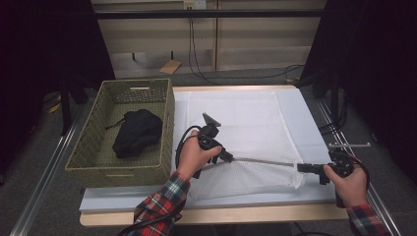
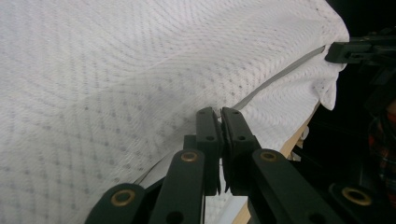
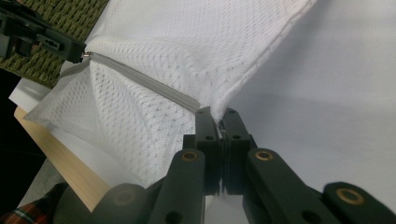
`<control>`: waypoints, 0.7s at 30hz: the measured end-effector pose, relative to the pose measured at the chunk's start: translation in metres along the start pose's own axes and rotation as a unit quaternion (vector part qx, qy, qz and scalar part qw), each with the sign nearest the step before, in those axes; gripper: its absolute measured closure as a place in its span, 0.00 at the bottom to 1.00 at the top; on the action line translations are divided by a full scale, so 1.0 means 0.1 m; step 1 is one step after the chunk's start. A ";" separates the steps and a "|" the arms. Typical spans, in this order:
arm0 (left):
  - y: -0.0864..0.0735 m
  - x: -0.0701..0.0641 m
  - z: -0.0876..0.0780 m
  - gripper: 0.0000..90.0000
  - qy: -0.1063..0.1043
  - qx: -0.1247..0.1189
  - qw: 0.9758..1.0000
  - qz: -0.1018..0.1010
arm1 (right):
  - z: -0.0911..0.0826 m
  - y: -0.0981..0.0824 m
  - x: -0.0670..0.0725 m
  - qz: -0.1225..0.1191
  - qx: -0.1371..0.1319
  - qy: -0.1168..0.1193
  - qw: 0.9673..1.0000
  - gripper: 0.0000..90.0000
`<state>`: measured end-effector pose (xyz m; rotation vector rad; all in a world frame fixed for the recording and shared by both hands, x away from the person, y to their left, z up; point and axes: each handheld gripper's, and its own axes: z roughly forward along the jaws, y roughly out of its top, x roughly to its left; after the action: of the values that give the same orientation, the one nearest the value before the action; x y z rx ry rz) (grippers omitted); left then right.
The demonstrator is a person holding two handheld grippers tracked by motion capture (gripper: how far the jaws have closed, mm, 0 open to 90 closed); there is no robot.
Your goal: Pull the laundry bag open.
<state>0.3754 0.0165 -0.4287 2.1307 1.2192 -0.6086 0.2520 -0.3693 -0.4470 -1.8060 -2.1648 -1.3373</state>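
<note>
Nearest us, on the pale table (image 1: 305,194), lies the white mesh zippered laundry bag (image 1: 246,128), near edge lifted. We note the left gripper (image 1: 227,156) clenched on its grey zipper (image 1: 263,161) end, the right gripper (image 1: 301,167) clenched on the opposite corner. Beside stands a green woven basket (image 1: 93,142) containing a black garment (image 1: 136,132).

Left gripper (image 1: 227,156) and right gripper (image 1: 301,167) face each other, fingers clamped.
</note>
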 end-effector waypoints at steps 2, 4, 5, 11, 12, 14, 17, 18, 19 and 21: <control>0.00 -0.01 0.00 0.96 -0.004 0.001 1.000 0.000 | -0.01 -0.01 -0.01 0.002 -0.002 0.003 1.000 0.99; 0.00 0.00 -0.02 0.96 0.002 0.004 1.000 0.008 | -0.01 -0.01 0.00 0.000 -0.001 -0.001 1.000 0.99; 0.00 0.00 -0.02 0.96 0.002 0.004 1.000 0.008 | -0.01 -0.01 0.00 0.000 -0.001 -0.001 1.000 0.99; -0.01 0.02 -0.06 0.96 -0.005 -0.001 1.000 0.005 | -0.02 -0.01 -0.01 0.002 0.000 -0.003 1.000 0.99; -0.02 0.03 -0.06 0.96 -0.010 0.002 1.000 0.006 | -0.01 -0.01 -0.01 0.000 -0.001 -0.002 1.000 0.99; -0.02 0.03 -0.07 0.96 -0.003 0.000 1.000 0.002 | -0.01 -0.01 0.00 0.001 0.000 -0.003 1.000 0.99; -0.03 0.06 -0.10 0.96 -0.004 0.000 1.000 0.004 | 0.00 0.00 -0.01 0.002 0.001 -0.003 1.000 0.99; -0.03 0.06 -0.10 0.96 -0.004 0.000 1.000 0.004 | 0.00 0.00 -0.01 0.002 0.001 -0.003 1.000 0.99; -0.04 0.06 -0.10 0.96 -0.007 -0.001 1.000 -0.001 | 0.00 0.00 -0.01 0.002 0.002 -0.002 1.000 0.99; -0.04 0.07 -0.12 0.96 -0.005 -0.001 1.000 -0.001 | 0.01 0.01 -0.01 -0.001 0.001 -0.003 1.000 0.99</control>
<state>0.3761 0.0312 -0.4260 2.1219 1.2163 -0.6178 0.2532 -0.3697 -0.4476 -1.8111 -2.1709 -1.3313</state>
